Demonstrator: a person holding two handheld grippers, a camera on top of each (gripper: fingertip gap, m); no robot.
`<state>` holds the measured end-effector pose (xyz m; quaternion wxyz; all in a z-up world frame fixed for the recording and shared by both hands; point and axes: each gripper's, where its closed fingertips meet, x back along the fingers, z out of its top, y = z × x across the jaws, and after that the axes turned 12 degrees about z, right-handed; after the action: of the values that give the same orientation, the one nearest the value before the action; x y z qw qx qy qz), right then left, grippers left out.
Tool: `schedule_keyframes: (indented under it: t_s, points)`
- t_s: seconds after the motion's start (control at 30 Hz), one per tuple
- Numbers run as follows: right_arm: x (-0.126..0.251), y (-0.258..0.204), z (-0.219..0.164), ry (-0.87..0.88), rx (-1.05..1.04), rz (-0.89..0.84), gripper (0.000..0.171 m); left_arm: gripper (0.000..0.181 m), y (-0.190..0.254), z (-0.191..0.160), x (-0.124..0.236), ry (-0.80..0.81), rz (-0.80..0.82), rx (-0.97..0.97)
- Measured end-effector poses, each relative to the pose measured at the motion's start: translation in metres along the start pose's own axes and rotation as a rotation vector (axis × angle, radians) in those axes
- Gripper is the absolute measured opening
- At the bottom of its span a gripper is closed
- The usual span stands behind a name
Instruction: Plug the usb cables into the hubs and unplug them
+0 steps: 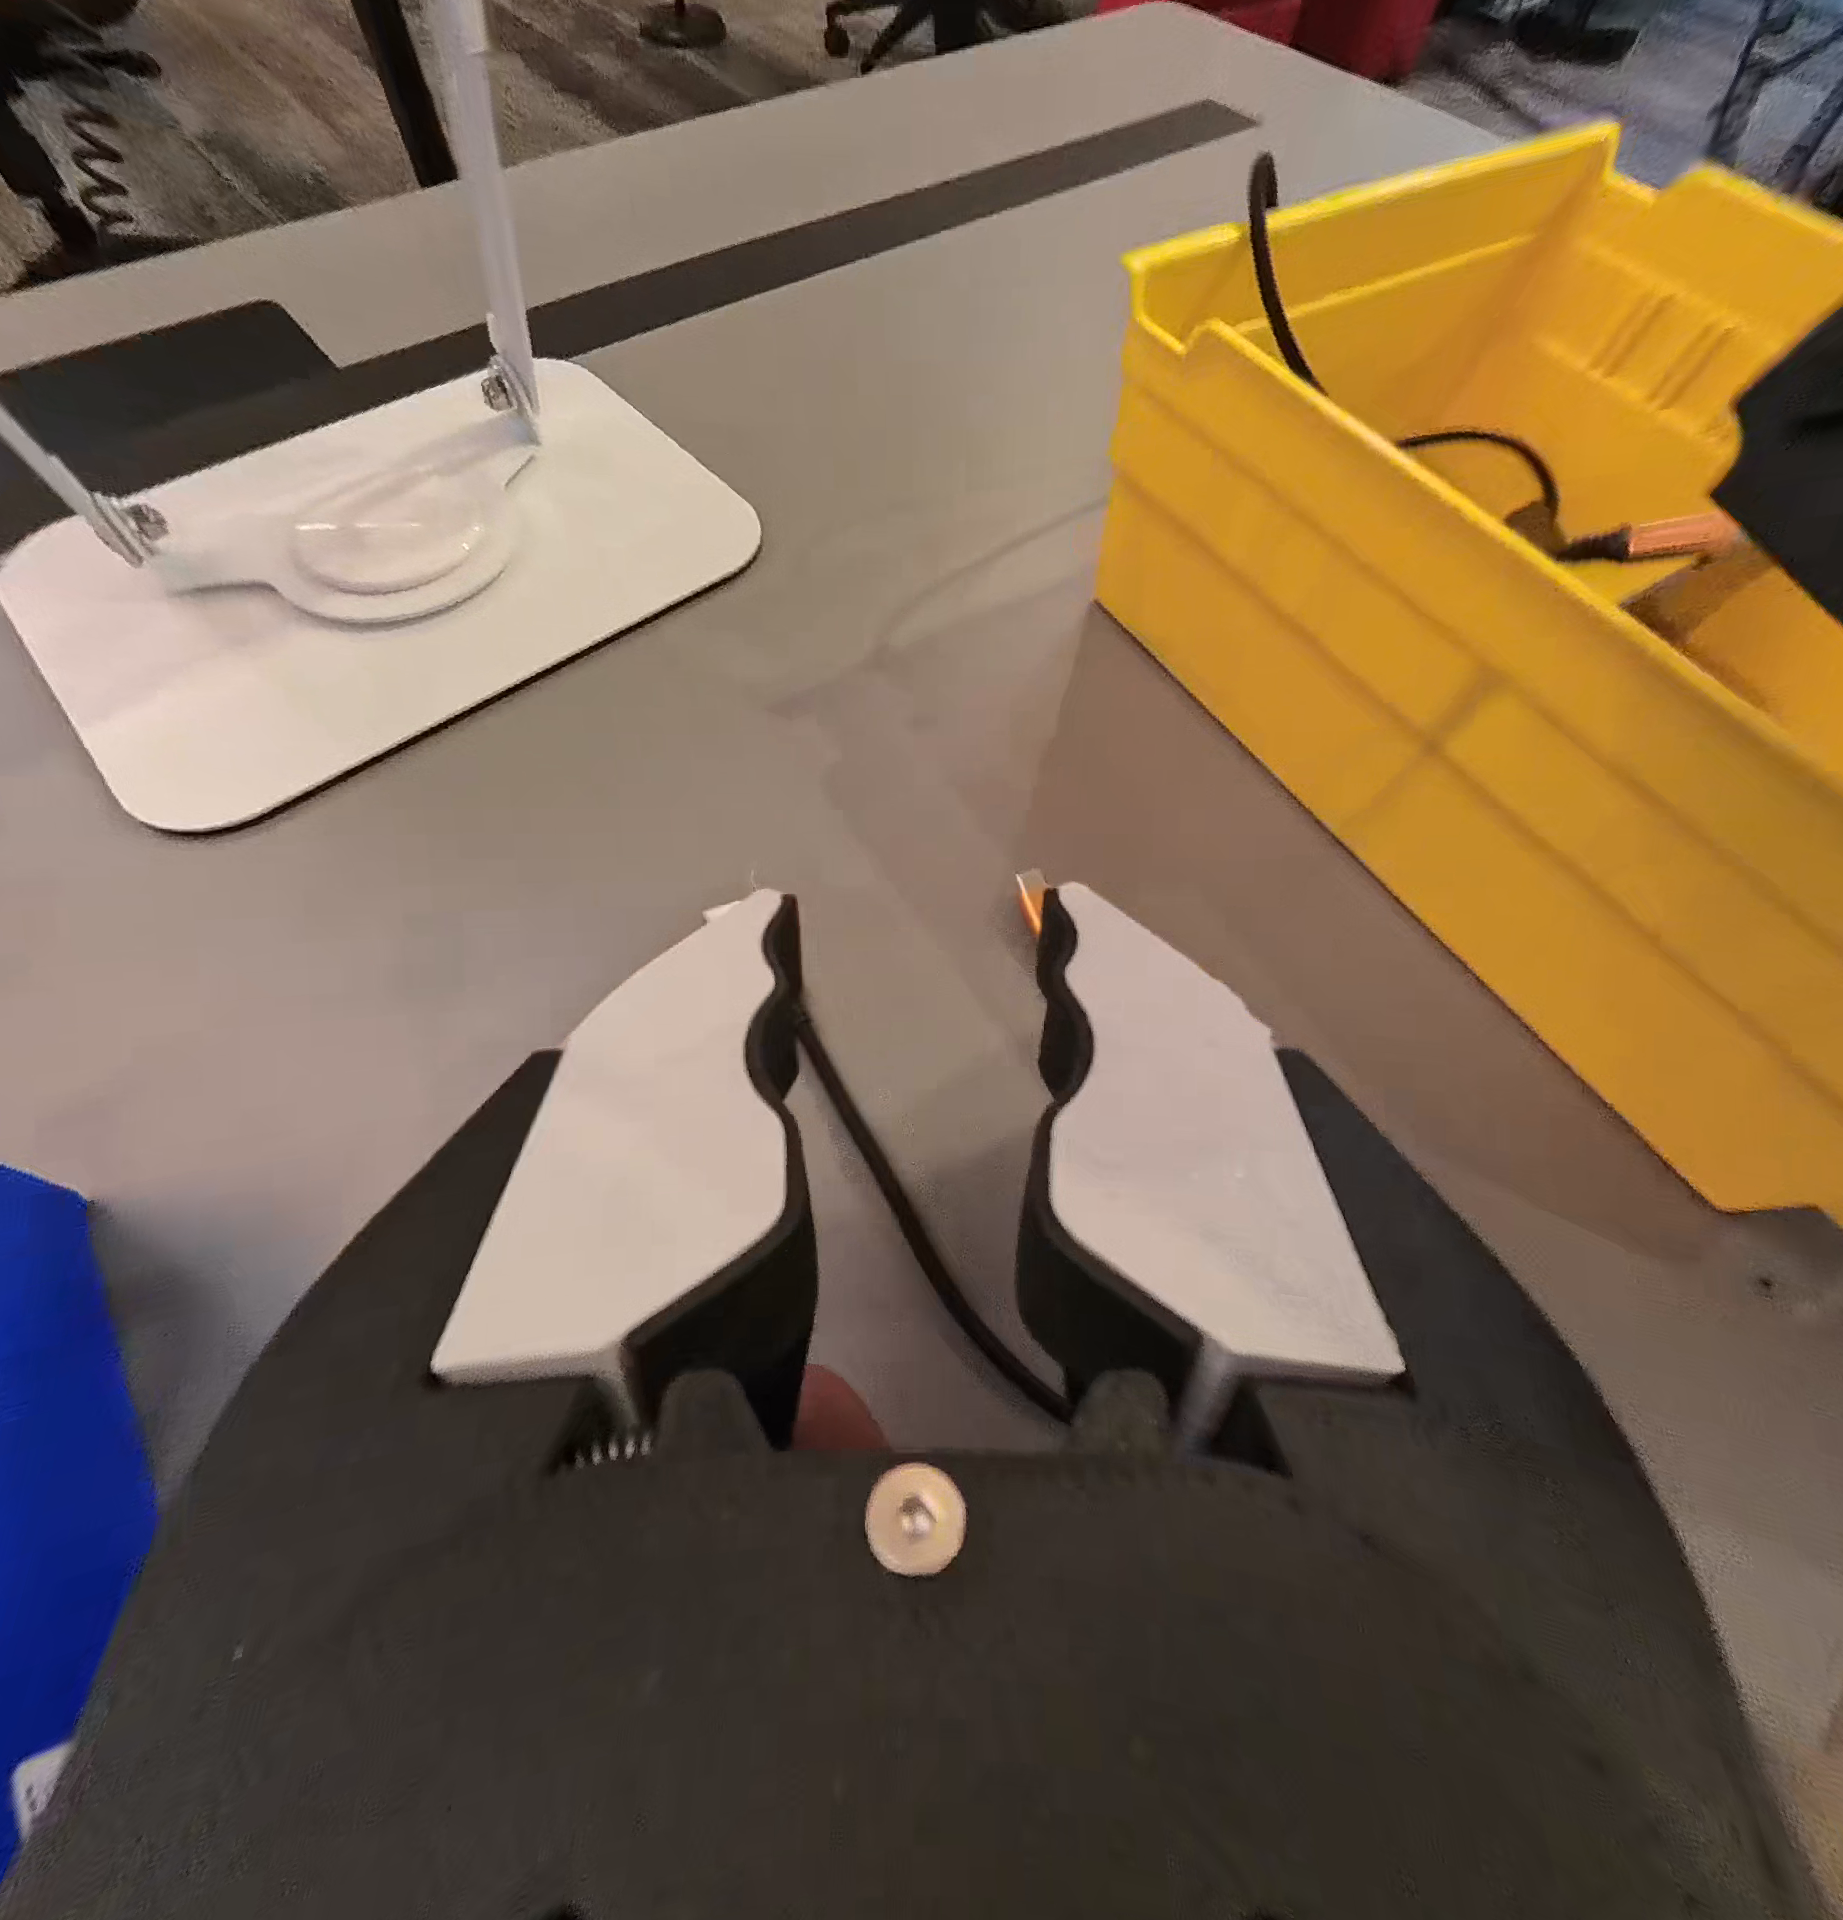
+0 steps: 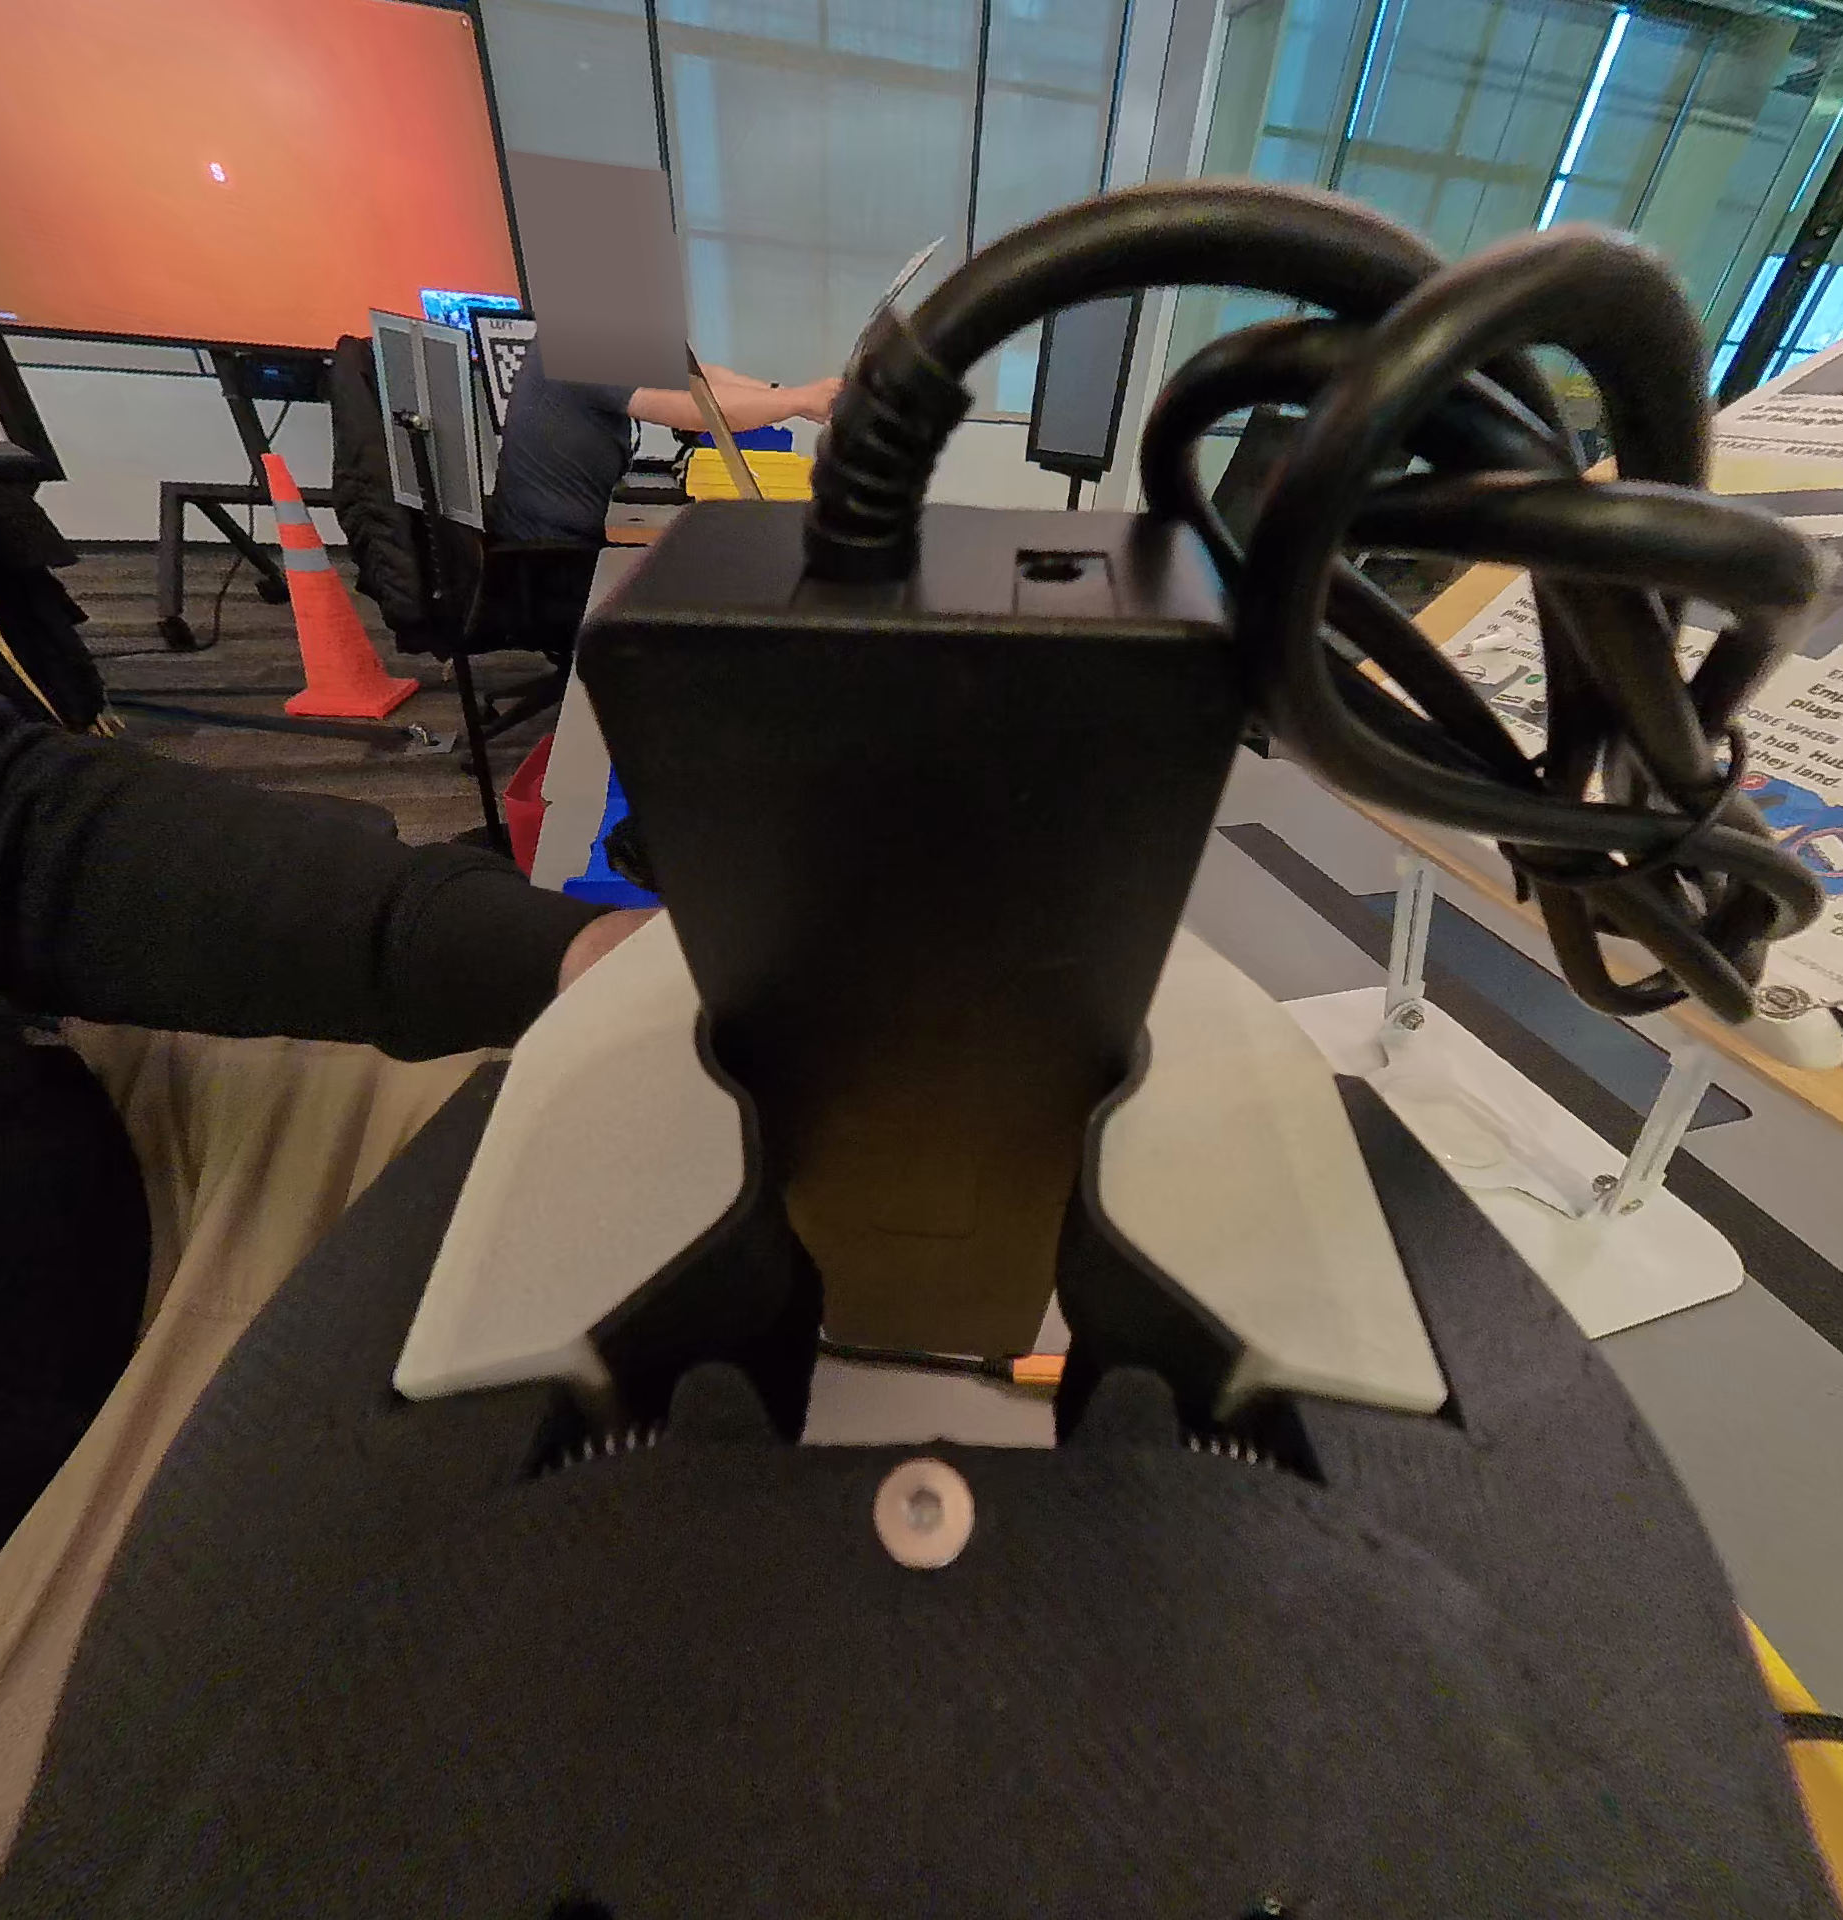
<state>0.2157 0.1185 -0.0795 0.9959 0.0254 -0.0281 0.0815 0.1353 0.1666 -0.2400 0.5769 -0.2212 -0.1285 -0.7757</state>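
Left gripper: I had its fingers spread apart with nothing clamped, low over the grey table.
Thin black cable: it ran across the table between the open fingers, with an orange-tipped plug just showing at my right fingertip.
Yellow bin: it sat at two o'clock from the left gripper; inside it lay a second black cable with a copper-coloured plug.
White stand base: it stood at ten o'clock, well apart.
Right gripper: I had its fingers closed on the black hub, raised above the table.
Hub's cord: thick, black, it looped in coils at one o'clock.
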Motion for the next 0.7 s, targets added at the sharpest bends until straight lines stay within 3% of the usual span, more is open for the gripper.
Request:
schedule_keyframes:
  t_s: [0.03, 0.17, 0.37, 0.5, 0.7]
  points:
    - [0.0, 0.0, 0.0, -0.001, 0.0, 0.001, 0.064, 0.043, 0.004, -0.003, 0.0, -0.02, 0.023, -0.049]
    - [-0.002, -0.001, -0.001, -0.007, -0.002, 0.002, 0.064, 0.046, -0.014, -0.026, -0.013, -0.168, 0.219, -0.267]
    - [-0.003, -0.003, 0.001, -0.006, 0.003, 0.006, 0.064, 0.04, -0.034, -0.063, -0.046, -0.313, 0.277, -0.271]
    - [-0.003, -0.001, 0.0, -0.006, 0.0, 0.004, 0.064, 0.015, -0.033, -0.061, -0.056, -0.315, 0.296, -0.31]
    - [-0.001, -0.001, -0.002, -0.004, -0.002, 0.008, 0.064, 0.006, -0.033, -0.057, -0.056, -0.268, 0.285, -0.383]
